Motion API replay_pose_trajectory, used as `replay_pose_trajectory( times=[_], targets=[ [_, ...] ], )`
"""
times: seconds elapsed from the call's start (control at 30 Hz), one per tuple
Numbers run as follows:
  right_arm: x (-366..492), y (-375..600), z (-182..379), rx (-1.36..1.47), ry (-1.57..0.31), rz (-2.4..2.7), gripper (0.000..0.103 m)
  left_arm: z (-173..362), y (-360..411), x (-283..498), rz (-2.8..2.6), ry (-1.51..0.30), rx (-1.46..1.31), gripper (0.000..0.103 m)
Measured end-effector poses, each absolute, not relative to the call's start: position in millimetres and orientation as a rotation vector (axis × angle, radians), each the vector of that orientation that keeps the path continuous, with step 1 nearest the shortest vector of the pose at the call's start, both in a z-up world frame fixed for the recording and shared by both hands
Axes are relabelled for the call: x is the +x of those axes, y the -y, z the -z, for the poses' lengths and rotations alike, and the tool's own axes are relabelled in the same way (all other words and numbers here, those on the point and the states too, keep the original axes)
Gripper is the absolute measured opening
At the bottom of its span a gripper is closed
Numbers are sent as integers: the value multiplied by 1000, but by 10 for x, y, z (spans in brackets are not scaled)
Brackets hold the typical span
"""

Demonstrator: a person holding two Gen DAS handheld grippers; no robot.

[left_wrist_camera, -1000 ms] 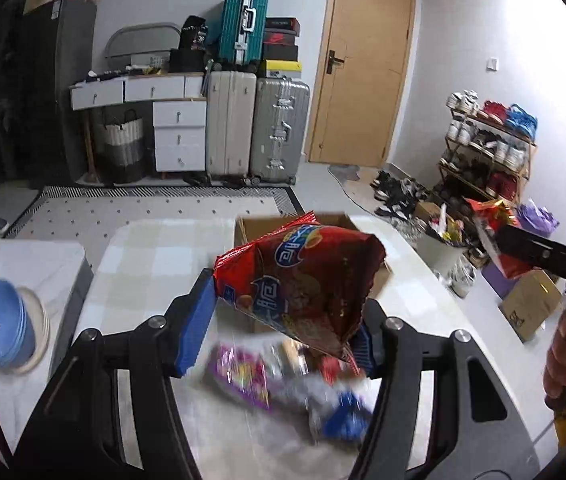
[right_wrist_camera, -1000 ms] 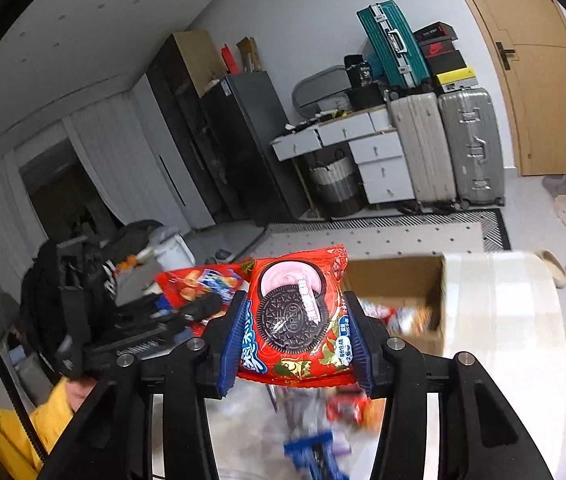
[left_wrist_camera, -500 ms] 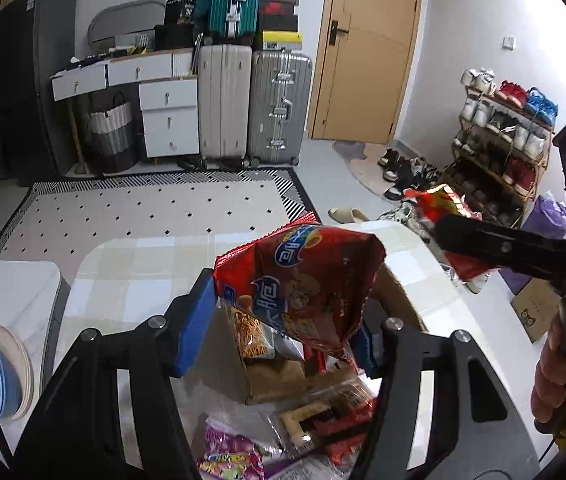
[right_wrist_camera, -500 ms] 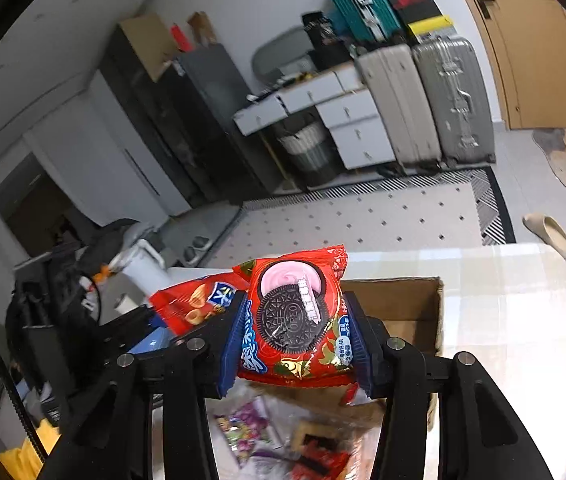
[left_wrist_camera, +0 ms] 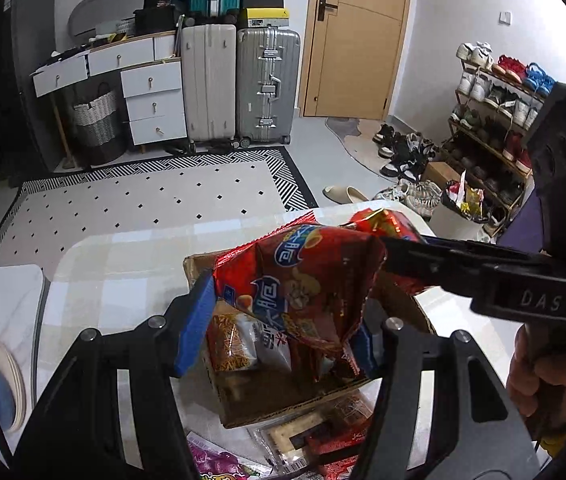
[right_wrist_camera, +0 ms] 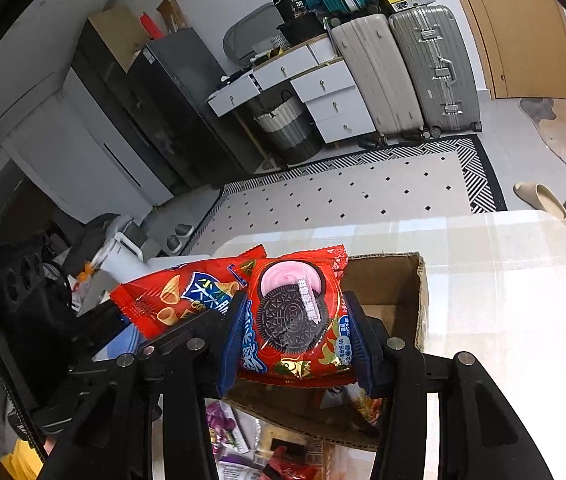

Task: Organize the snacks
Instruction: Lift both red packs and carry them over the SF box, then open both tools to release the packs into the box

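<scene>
Both hands have carried their packets forward since a second ago, from above the loose pile to a spot over the cardboard box, which now fills the lower middle of each view. In the left wrist view the red crisp bag hangs crumpled between the blue pads, clamped by the left gripper at about half width, right above the open box where an orange noodle packet already lies. In the right wrist view the red Oreo packet sits upright in the right gripper, pinched narrowly by its sides, over the near edge of the box — the crisp bag shows just to its left. Loose snacks lie on the pale checked table in front of the box. Beyond it — a dotted rug, suitcases and a shoe rack.
</scene>
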State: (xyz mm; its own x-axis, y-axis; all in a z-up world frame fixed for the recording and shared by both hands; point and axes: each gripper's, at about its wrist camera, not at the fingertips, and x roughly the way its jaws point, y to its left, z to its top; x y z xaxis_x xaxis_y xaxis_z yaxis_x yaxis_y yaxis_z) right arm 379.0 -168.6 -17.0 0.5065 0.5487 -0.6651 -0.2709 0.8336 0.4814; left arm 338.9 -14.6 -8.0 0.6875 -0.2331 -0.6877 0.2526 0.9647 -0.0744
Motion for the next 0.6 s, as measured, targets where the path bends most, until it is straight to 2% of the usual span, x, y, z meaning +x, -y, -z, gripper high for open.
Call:
replay_pose_trajectory(
  times=[0.6],
  targets=[
    [3843,1620,543,327,-1004,-467,46,514,410,3722,294,-880,89,59]
  ],
)
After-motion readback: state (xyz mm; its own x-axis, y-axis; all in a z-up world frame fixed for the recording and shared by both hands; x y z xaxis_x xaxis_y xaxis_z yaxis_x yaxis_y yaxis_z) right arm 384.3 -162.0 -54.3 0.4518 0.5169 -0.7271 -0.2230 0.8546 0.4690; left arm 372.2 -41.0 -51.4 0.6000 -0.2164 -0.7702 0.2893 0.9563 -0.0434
